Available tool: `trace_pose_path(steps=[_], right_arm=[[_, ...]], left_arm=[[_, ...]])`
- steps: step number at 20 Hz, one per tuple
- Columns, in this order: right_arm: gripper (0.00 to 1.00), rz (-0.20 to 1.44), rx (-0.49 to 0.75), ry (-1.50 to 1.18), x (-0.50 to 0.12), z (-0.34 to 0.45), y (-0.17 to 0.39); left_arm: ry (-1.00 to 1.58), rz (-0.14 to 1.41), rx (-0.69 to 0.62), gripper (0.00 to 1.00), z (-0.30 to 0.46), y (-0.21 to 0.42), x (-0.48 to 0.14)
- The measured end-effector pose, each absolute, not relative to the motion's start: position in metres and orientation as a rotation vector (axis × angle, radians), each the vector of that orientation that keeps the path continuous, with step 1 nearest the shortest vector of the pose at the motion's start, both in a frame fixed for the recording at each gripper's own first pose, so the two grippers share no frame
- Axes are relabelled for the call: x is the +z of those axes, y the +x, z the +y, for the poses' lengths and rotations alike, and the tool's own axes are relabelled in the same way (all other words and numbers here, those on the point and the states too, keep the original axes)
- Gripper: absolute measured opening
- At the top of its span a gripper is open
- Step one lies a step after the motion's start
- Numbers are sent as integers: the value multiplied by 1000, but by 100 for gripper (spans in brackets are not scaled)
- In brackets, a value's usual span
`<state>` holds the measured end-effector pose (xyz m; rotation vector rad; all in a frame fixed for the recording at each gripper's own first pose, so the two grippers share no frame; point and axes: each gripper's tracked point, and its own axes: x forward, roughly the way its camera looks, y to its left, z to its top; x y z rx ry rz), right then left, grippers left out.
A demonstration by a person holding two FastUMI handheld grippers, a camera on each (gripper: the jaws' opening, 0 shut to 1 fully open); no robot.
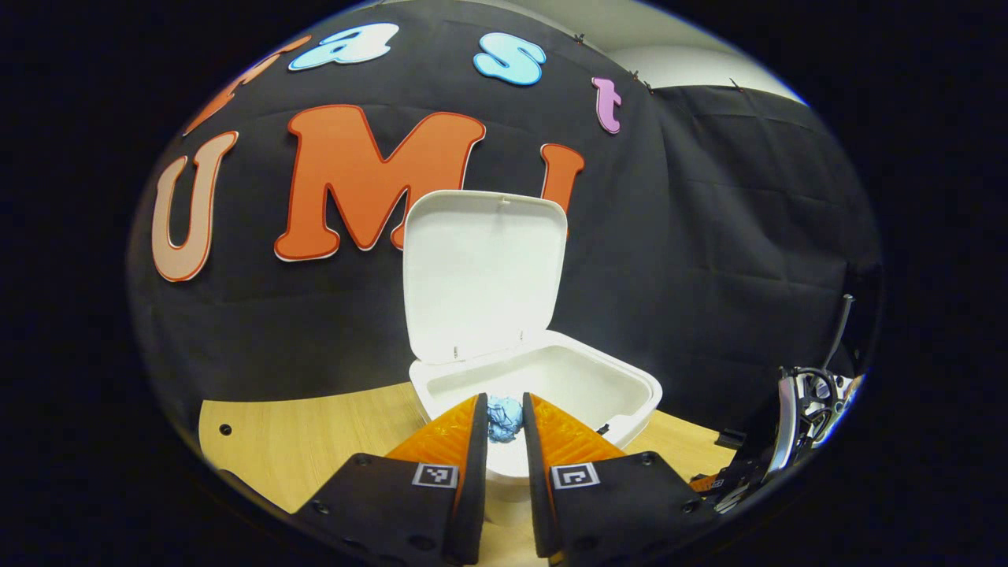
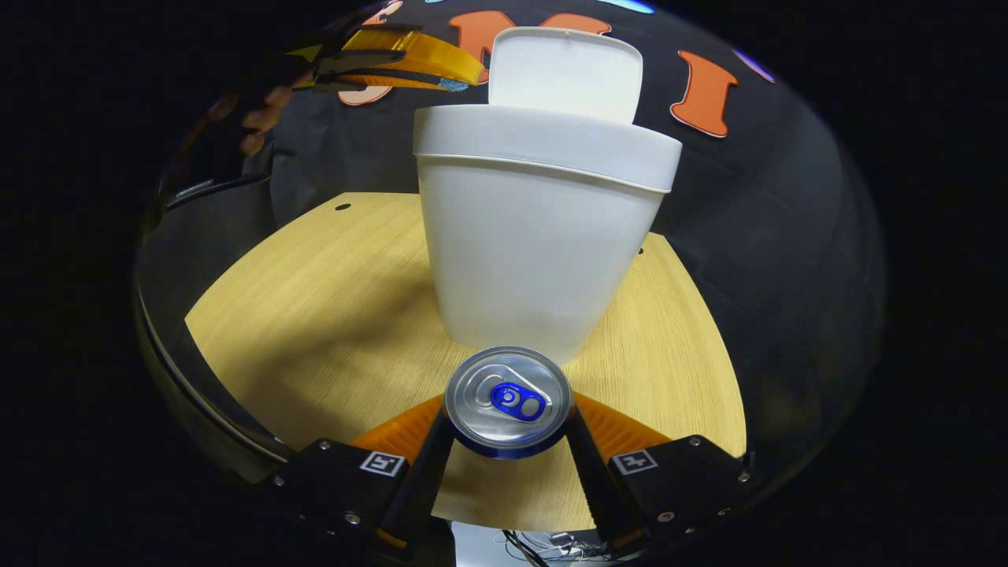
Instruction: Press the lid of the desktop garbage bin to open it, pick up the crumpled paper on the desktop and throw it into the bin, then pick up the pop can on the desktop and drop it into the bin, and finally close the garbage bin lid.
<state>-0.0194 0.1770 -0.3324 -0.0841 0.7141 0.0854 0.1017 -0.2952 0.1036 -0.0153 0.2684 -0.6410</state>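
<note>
Holding a crumpled paper between its narrow jaws, the left gripper hangs above the near rim of the bin, whose lid stands upright at the far side. From the left gripper view the paper sits pinched near the fingertips, both fingers pressing its sides, with the bin's white interior just beyond and below it. That view looks down into the bin's mouth, which the right gripper view, set lower, cannot see into. Off to the right of the left jaws, at the edge of the view, part of the other tool's frame shows over the table. In the right gripper view the left gripper appears high and to the left, beside the bin's rim, with a hand behind it and a scrap of the paper at its tips. The bin stands straight ahead of the right jaws, its lid raised behind. Closer in, the can stands upright on the table, between the fingers of the right gripper. These jaws are spread about as wide as the can and flank it closely on both sides; whether they actually press it I cannot tell.
</note>
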Motion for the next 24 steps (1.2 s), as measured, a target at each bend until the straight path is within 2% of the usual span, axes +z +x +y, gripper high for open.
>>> trace_pose_path(steps=[2, 5, 7, 8, 11, 12, 13, 14, 16, 17, 18, 21, 23, 24], right_arm=[[80, 714, 72, -86, -330, 176, -18], [81, 705, 51, -70, -328, 175, -15], [80, 699, 37, -72, -327, 174, -14], [80, 697, 32, -69, -323, 174, -13], [80, 661, 16, -67, -311, 169, -11], [76, 652, 6, -78, -307, 166, -10], [76, 646, -2, -86, -302, 165, -9], [80, 640, -8, -94, -293, 163, -9], [80, 620, -16, -108, -279, 160, -6], [76, 607, -17, -107, -268, 158, -4], [80, 599, -20, -102, -257, 157, -2], [80, 546, -37, -106, -220, 152, 14], [80, 509, -36, -106, -195, 152, 19], [80, 494, -32, -109, -184, 152, 22]], left_arm=[[-20, 267, -659, 33, -299, 99, 104], [-14, 252, -658, 59, -295, 99, 107], [-12, 239, -651, 66, -290, 98, 111], [-12, 236, -648, 66, -287, 98, 111], [-14, 235, -642, 77, -277, 95, 111], [-10, 235, -643, 80, -274, 94, 108], [8, 236, -637, 81, -268, 92, 104], [25, 238, -622, 82, -260, 91, 98], [35, 237, -608, 86, -247, 86, 92], [39, 235, -599, 86, -239, 85, 91], [46, 239, -588, 86, -233, 83, 88], [39, 265, -540, 92, -208, 81, 80], [26, 281, -513, 89, -194, 80, 76], [23, 284, -504, 92, -188, 79, 75]])
